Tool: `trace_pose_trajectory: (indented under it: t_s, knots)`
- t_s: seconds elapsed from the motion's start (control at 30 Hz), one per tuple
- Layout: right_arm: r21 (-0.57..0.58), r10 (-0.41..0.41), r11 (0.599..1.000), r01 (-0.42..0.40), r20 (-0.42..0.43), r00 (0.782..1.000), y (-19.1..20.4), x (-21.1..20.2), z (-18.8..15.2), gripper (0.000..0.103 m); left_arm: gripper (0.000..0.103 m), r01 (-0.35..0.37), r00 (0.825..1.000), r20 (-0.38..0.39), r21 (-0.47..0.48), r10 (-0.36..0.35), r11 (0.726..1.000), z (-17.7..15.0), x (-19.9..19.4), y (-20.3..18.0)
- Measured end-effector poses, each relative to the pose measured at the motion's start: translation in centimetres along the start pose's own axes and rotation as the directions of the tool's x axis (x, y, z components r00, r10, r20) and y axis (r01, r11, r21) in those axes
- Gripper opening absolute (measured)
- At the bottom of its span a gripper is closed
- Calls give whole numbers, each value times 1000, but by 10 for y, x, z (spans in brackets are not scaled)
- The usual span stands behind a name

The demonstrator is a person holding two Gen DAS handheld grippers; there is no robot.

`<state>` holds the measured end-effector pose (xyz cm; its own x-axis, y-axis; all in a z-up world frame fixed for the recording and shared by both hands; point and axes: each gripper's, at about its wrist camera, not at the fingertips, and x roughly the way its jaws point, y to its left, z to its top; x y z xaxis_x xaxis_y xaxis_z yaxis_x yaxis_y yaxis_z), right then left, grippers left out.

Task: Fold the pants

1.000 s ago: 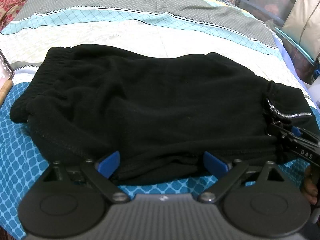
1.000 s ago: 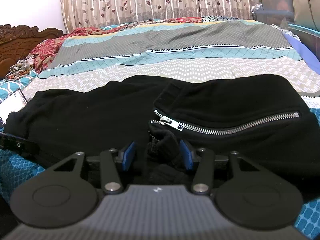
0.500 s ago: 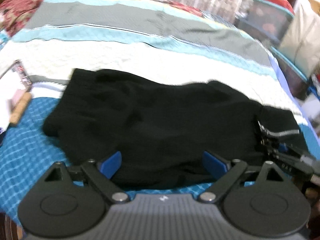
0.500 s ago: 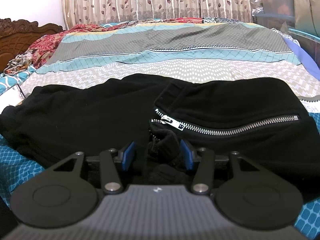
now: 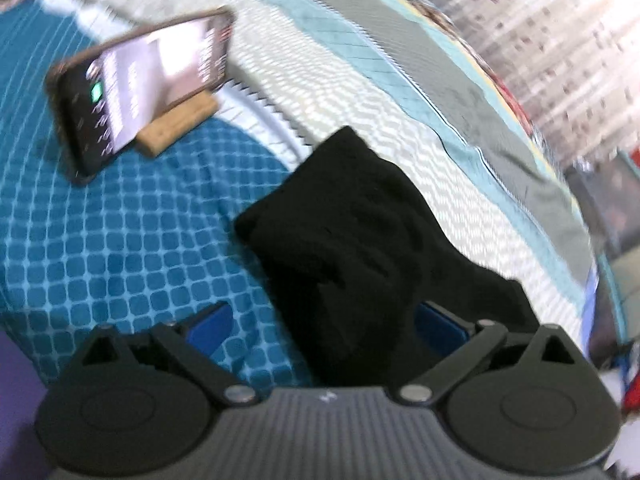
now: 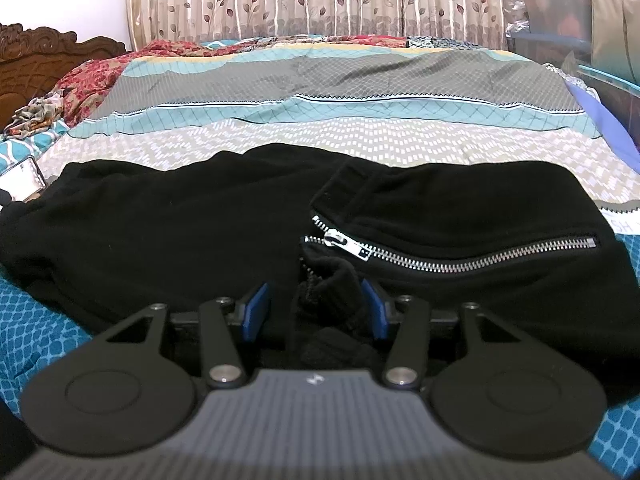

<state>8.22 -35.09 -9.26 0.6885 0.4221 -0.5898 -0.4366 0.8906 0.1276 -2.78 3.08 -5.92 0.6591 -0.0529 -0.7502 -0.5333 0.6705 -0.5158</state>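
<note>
Black fleece pants (image 6: 180, 232) lie folded across the bed, with a silver zipper (image 6: 480, 256) on the right part. My right gripper (image 6: 316, 312) is half closed at the near edge, shut on a bunched lump of the black cloth just below the zipper pull. In the blurred, tilted left wrist view, the narrow left end of the pants (image 5: 352, 240) runs down between the jaws of my left gripper (image 5: 324, 324). Those jaws are opening and stand wide. The blue pads (image 5: 208, 328) sit clear of the cloth.
A lit phone (image 5: 140, 84) leans on a small wooden stand (image 5: 180, 128) on the blue patterned sheet (image 5: 120, 240), left of the pants. Striped bedding (image 6: 340, 80) stretches behind. A carved headboard (image 6: 48, 60) stands at the far left and plastic storage boxes (image 6: 556, 4) at the far right.
The left gripper has swept left along the pants and rolled, so the phone and the pants' left end fill its view. Its jaws have widened a little. The right gripper has stayed put.
</note>
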Motion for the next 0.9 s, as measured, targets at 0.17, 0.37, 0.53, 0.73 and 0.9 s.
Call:
trace_pose_trajectory:
  t_s: [0.17,0.37,0.53,0.73,0.9]
  knots:
    - [-14,-4,1000,4,-4,1000,2,2,1,58,103,4,1000,5,-26,-4,1000,4,12,8]
    - [-11,-3,1000,3,-5,1000,3,2,1,58,103,-23,1000,7,13,23,1000,9,28,1]
    - [-10,0,1000,0,-6,1000,3,3,1,60,103,-10,1000,-3,14,10,1000,9,22,5]
    - [-10,-1,1000,1,-6,1000,4,3,0,60,102,-1,1000,-12,-11,1,1000,8,7,14]
    - [-10,0,1000,0,-6,1000,4,3,1,60,102,2,1000,-18,-19,-3,1000,7,2,16]
